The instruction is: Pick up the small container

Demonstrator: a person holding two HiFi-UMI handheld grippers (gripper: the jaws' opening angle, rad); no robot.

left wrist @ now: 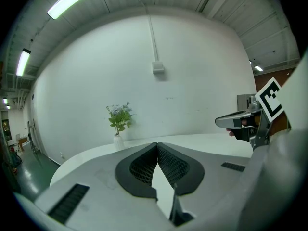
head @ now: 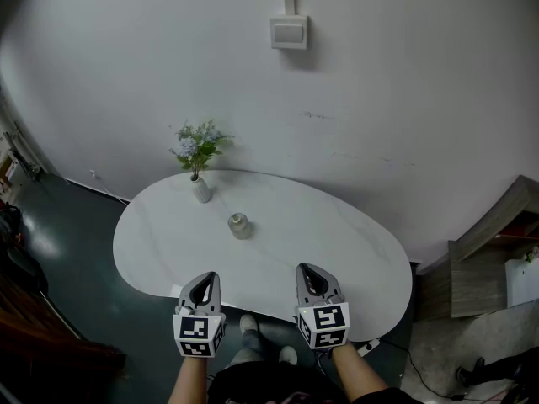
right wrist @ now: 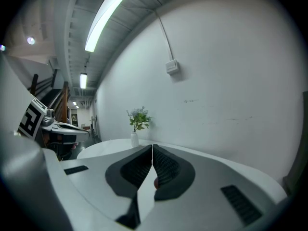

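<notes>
The small container [head: 239,225], a little clear jar with a pale lid, stands near the middle of the white oval table [head: 337,242]. Both grippers hover side by side over the table's near edge, short of the jar. My left gripper [head: 205,277] is shut with nothing in it; in its own view the jaws [left wrist: 157,146] meet tip to tip. My right gripper [head: 310,270] is likewise shut and empty, its tips [right wrist: 152,147] touching. The jar does not show clearly in either gripper view; the jaws hide that part of the table.
A white vase with green and blue flowers [head: 200,185] stands at the table's far left edge, beyond the jar. A switch box [head: 289,32] hangs on the white wall. Wooden shelving [head: 497,255] stands at the right. The person's shoes [head: 249,325] show below the table edge.
</notes>
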